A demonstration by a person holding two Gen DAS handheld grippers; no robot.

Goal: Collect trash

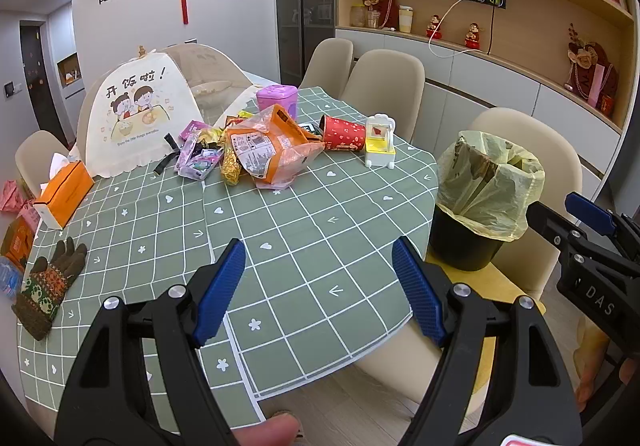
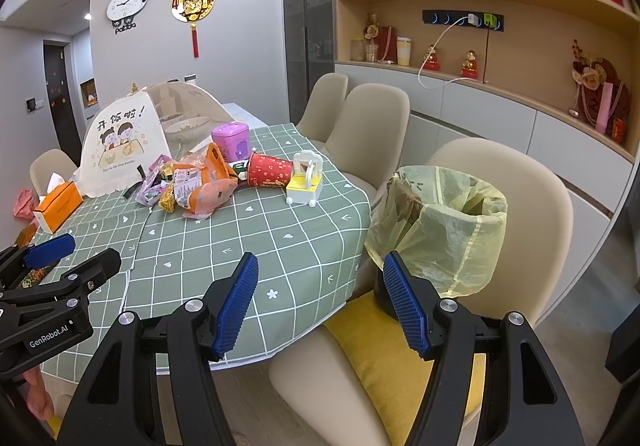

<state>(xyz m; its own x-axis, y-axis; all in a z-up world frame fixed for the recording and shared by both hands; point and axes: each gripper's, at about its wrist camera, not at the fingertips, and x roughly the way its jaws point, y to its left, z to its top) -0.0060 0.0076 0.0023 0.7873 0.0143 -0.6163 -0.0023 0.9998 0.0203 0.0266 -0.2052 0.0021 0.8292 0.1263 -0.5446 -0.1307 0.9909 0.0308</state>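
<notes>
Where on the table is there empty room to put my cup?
The green checked tablecloth is bare between the trash pile and the near edge, right of the knitted glove. Crowded: the far side, around the red paper cup and food cover.

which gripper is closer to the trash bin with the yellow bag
Right. The right gripper sits just beside the trash bin on the chair, one fingertip overlapping its base. The left gripper hangs over the table's near edge, farther left.

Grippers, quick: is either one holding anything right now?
Left gripper: open, holding nothing.
Right gripper: open, holding nothing.
</notes>
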